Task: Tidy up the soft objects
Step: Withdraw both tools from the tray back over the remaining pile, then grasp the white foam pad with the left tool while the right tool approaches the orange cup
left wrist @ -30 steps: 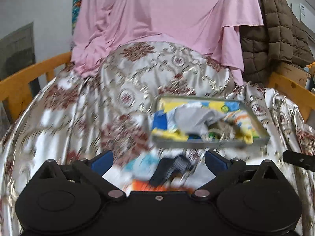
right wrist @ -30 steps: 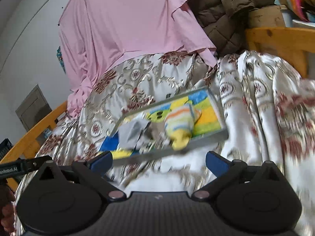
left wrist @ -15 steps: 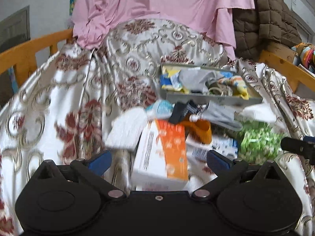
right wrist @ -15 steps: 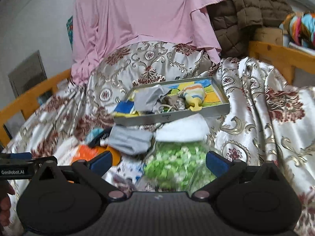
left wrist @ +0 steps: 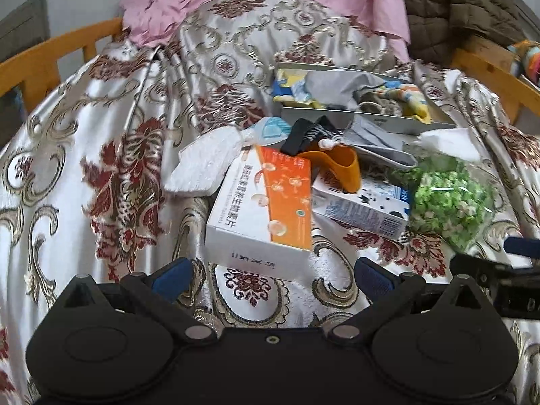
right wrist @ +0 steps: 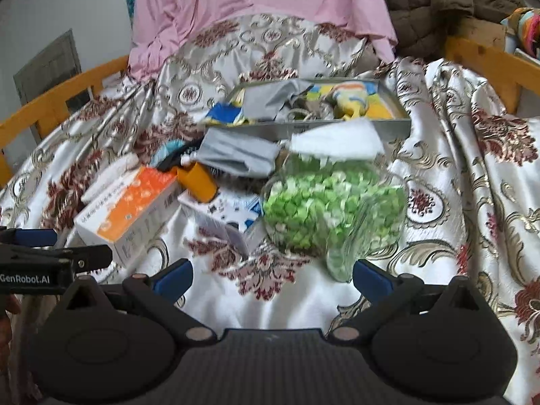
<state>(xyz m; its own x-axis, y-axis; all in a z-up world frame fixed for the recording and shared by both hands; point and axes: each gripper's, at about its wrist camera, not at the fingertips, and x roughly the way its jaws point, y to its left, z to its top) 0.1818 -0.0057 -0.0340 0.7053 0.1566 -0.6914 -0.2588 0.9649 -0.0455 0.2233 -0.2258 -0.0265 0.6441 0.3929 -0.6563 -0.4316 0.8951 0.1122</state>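
Grey cloth [right wrist: 236, 157] motion-blurred; tray [left wrist: 368, 119] floor mostly buried; orange box [left wrist: 266, 199] print unreadable.

Light: soft, even, indoor; faint shadows.
Blur: right view smeared; left sharper.
Edges: fisheye bending, dark corners.

Tray [left wrist: 364, 122] behind the pile; box [left wrist: 263, 202] left of bag [left wrist: 449, 199].

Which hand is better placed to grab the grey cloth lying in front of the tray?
Right, probably. The grey cloth lies nearer the middle of the right tongs' view. From the left tongs the orange box stands in the way. Both are open and empty.
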